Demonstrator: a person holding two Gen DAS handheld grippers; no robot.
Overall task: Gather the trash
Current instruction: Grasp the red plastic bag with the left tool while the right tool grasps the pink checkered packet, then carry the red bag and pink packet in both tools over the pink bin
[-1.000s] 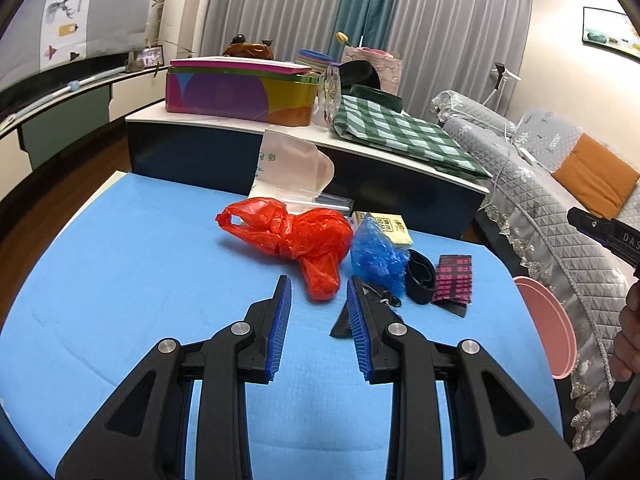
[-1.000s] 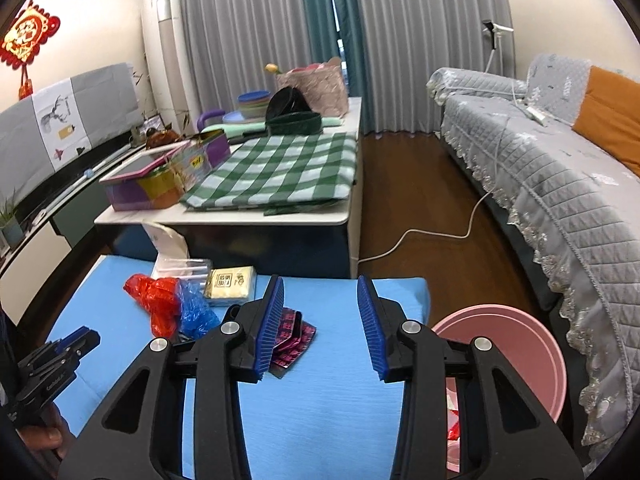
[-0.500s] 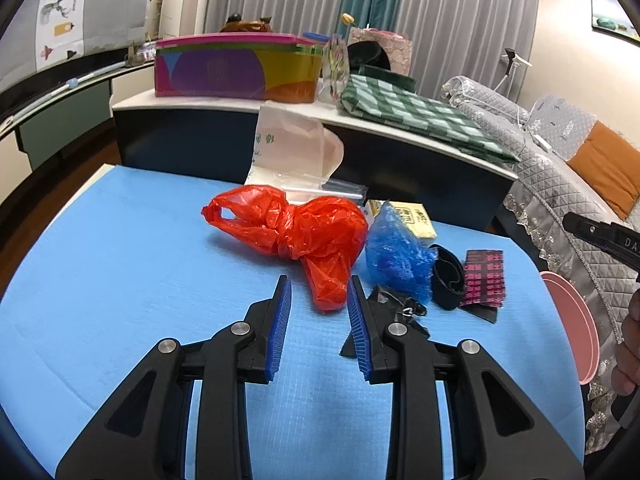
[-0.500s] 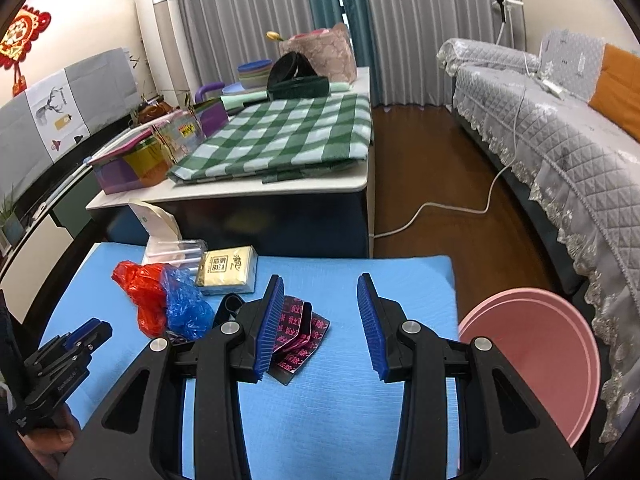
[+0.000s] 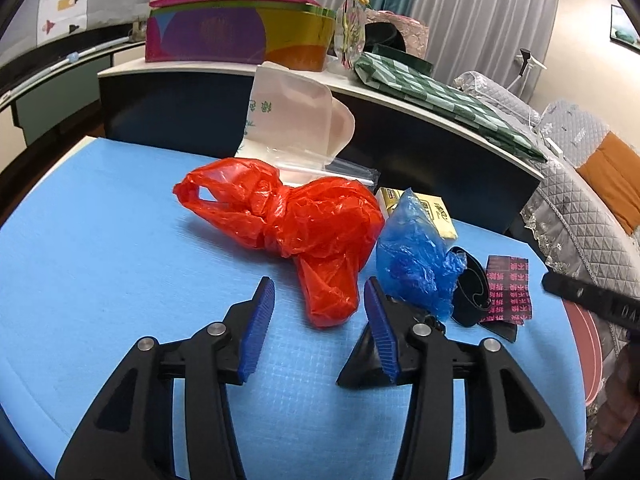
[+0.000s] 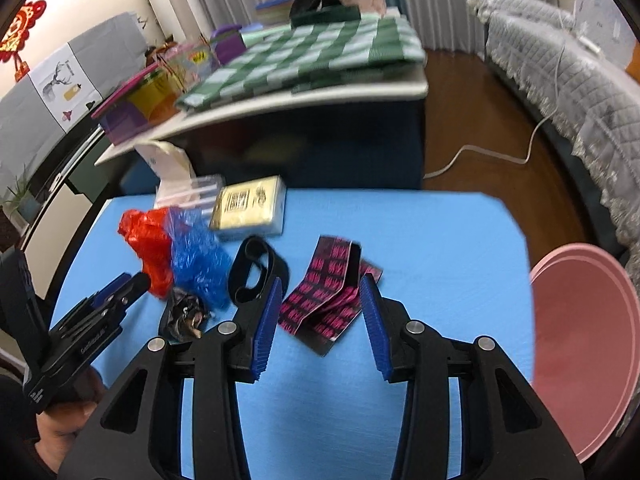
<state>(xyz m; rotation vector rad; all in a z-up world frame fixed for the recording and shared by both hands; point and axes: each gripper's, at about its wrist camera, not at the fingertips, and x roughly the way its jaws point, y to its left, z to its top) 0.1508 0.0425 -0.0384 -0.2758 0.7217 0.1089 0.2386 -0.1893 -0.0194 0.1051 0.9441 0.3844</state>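
On the blue table top (image 5: pixel 100 240) lies a knotted red plastic bag (image 5: pixel 296 216). Its lower tail reaches in between the tips of my left gripper (image 5: pixel 318 292), whose jaws are opening, and the pads do not touch it. A crumpled blue bag (image 5: pixel 416 256), a black band (image 5: pixel 470 292) and a pink-and-black wrapper (image 6: pixel 328 300) lie to the right. My right gripper (image 6: pixel 320 292) hovers over that wrapper, its jaws opening slightly and holding nothing. A small black scrap (image 6: pixel 184 314) lies by the left gripper (image 6: pixel 132 284).
A yellow packet (image 6: pixel 250 206) and a clear pouch (image 5: pixel 292 120) lie at the table's far edge. Behind stands a higher table with a green checked cloth (image 6: pixel 312 52) and a colourful box (image 5: pixel 240 28). A pink basin (image 6: pixel 580 352) sits off the right edge, near a grey sofa (image 6: pixel 560 72).
Both grippers have come down closer to the table. The left jaws have widened, and the red bag's tail now lies between them. The right gripper has tipped down over the wrapper.
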